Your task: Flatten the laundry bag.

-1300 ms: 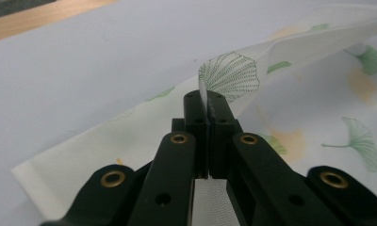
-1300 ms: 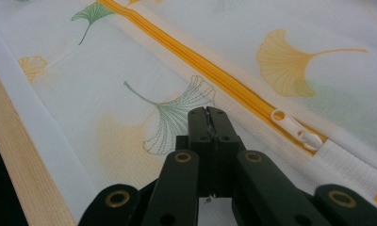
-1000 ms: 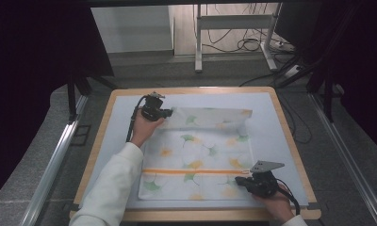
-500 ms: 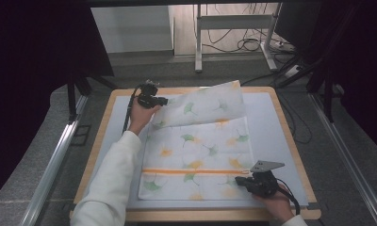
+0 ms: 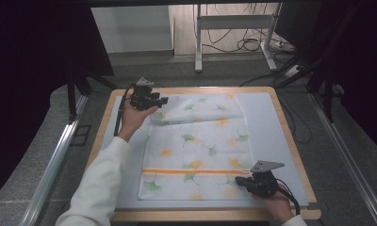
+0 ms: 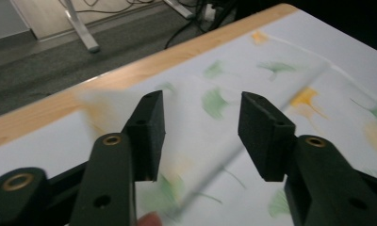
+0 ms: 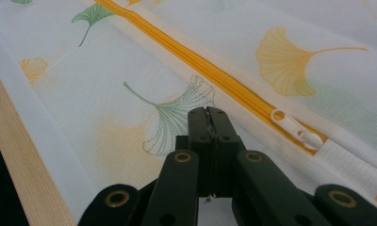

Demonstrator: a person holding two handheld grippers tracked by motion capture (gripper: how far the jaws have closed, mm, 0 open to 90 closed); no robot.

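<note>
A white mesh pouch (image 5: 200, 141) printed with ginkgo leaves lies on the white mat, an orange zipper (image 5: 196, 171) running across its near part. Its far flap (image 5: 196, 109) lies loosely rumpled toward the far edge. My left gripper (image 5: 163, 100) hovers at the flap's far-left corner. Its jaws have just been opening, and they stand apart (image 6: 200, 127) with nothing pinched; the blurred cloth (image 6: 252, 84) lies beneath them. My right gripper (image 5: 238, 179) is shut, tips (image 7: 208, 113) resting on the fabric just before the zipper (image 7: 210, 66) and its white pull (image 7: 297, 129).
The mat sits on a wooden-rimmed table (image 5: 271, 89). Beyond the far edge, a grey floor holds a metal stand and cables (image 5: 233, 42). Metal rails (image 5: 54, 155) run along both sides. A sleeve and forearm (image 5: 102, 179) reach in from the bottom left.
The left gripper raised the pouch's far-left corner, carried it away from me, then opened and released it. The flap has dropped back, rumpled. The right gripper has stayed put.
</note>
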